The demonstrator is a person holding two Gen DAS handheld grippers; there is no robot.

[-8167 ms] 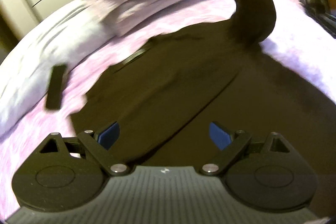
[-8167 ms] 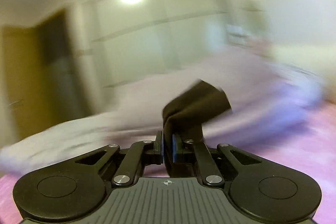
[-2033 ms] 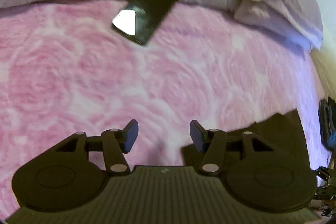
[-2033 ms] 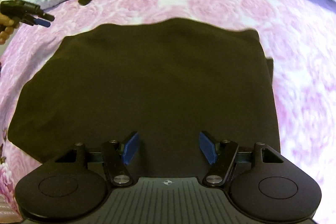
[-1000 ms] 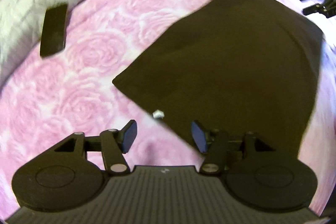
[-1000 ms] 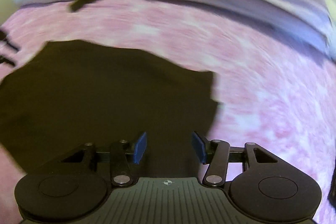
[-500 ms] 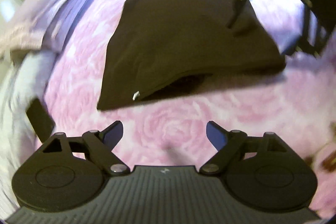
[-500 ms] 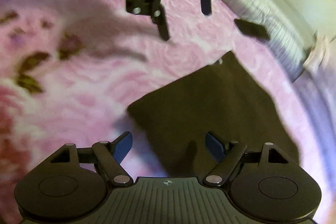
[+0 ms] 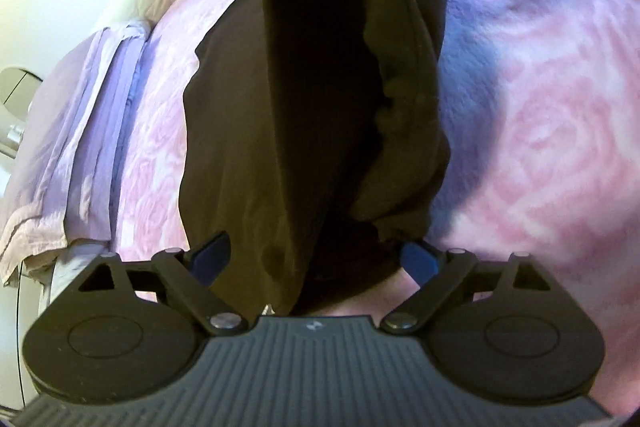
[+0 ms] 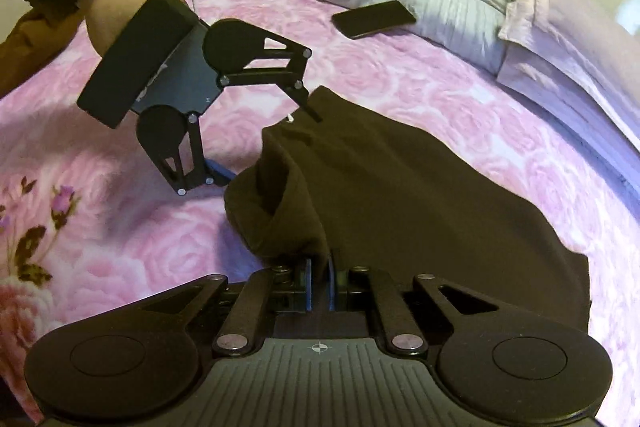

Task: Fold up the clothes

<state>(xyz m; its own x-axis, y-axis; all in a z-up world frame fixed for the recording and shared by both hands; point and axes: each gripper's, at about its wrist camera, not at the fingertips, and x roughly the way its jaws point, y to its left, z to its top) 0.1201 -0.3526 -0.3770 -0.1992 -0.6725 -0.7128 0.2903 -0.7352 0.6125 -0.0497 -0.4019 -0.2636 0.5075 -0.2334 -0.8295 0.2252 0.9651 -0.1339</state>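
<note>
Risk: my right hand-held gripper (image 10: 319, 281), pinching the dark brown folded cotton garment (image 10: 420, 195) at its 6 o'clock corner, may drop a layer while my left hand-held gripper (image 9: 316, 253), jaws opening wide around the 9 o'clock corner, has no grip yet.

I see a dark brown fabric garment (image 10: 420, 195) on a pink rose-patterned bedspread (image 10: 400, 75); lilac folded sheets (image 9: 80, 131), a black glossy phone (image 10: 374, 19), and blue pads (image 9: 416, 259) on my black hand-held gripper.

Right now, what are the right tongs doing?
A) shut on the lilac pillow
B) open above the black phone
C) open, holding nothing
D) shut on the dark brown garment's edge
D: the right tongs have their blue pads pinched together on a fold of the dark brown garment lying on the pink rose bedspread.
</note>
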